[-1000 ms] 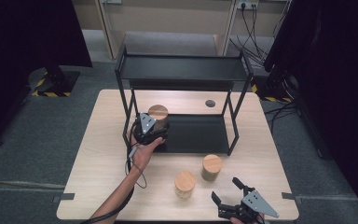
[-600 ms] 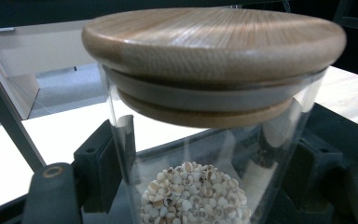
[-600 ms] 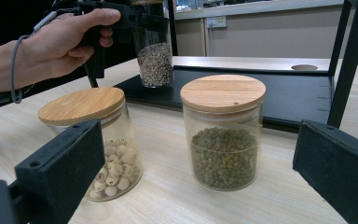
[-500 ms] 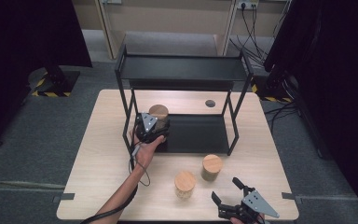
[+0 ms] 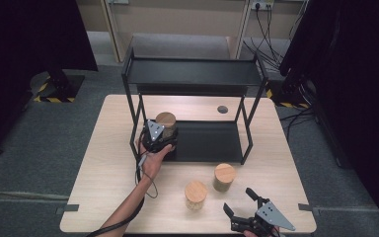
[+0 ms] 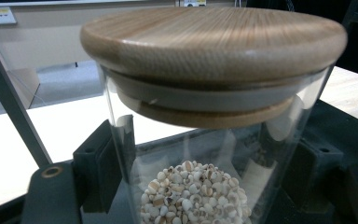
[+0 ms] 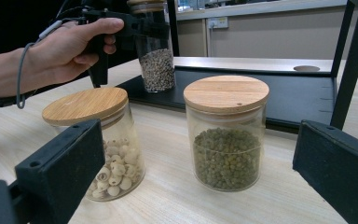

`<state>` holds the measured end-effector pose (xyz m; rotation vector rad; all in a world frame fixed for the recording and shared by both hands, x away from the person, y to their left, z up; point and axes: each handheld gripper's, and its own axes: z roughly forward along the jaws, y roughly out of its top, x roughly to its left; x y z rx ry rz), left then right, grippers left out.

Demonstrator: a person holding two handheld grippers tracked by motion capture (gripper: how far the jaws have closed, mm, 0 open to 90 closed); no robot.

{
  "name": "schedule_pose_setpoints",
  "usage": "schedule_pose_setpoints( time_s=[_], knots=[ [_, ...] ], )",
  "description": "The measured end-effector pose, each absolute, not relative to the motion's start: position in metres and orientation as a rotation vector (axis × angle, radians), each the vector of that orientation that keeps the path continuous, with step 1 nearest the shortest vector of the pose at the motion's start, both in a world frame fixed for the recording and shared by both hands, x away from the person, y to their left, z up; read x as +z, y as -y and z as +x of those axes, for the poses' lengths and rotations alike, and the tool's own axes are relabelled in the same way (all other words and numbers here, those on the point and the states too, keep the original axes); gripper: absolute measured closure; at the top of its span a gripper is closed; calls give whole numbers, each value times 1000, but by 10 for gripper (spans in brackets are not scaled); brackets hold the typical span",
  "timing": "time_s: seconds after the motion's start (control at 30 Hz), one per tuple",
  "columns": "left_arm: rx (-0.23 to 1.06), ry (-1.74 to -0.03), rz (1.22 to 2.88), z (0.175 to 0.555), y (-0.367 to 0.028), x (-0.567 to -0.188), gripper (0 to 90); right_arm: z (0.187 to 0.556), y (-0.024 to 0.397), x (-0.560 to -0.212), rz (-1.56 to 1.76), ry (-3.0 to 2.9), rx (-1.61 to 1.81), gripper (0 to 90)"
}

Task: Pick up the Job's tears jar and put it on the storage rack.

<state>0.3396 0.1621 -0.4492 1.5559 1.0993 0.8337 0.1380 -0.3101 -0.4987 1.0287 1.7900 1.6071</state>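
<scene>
Barely any shift from a second ago: same spot at the left end of the rack's (image 5: 192,71) lower shelf (image 5: 207,140), just left of centre in the high view. Still clamped on the grain jar (image 5: 166,119) with the left gripper (image 5: 163,132), black jaws pressed against the glass on both sides, close up under the wooden lid in the left gripper view (image 6: 205,56). Seen from the right gripper view, upper left of the frame, standing upright (image 7: 156,65) with its base apparently down on the black shelf; whether it bears its full weight there is hard to tell. No sign of letting go yet.

Nothing new at the bottom right of the high view either: right gripper (image 5: 239,200) waiting with jaws wide apart, empty, low over the desk (image 5: 103,187). Just ahead of it, the white-seed jar (image 5: 196,194) and the green-bean jar (image 5: 224,176), side by side but apart, both lidded, both on the desk in front of the rack.

Reading of all this: first jar as good as placed, only the release left. After that, probably two more to carry up onto the shelf. Room enough to the right of the grain jar for both.
</scene>
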Motion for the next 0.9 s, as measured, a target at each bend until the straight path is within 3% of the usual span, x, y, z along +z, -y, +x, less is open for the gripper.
schedule_pose_setpoints(
  time_s=[0.1, 0.37, 0.9],
  knots=[
    [841, -1112, 1556, 338, -160, -448, 232, 138, 310, -499, 1027, -1789, 1607, 24],
    [850, -1154, 1550, 329, -156, -448, 22, 137, 310, -499, 1027, -1785, 1611, 24],
    [828, -1135, 1552, 309, -162, -441, 16, 137, 310, -499, 1026, -1783, 1613, 24]
  ],
)
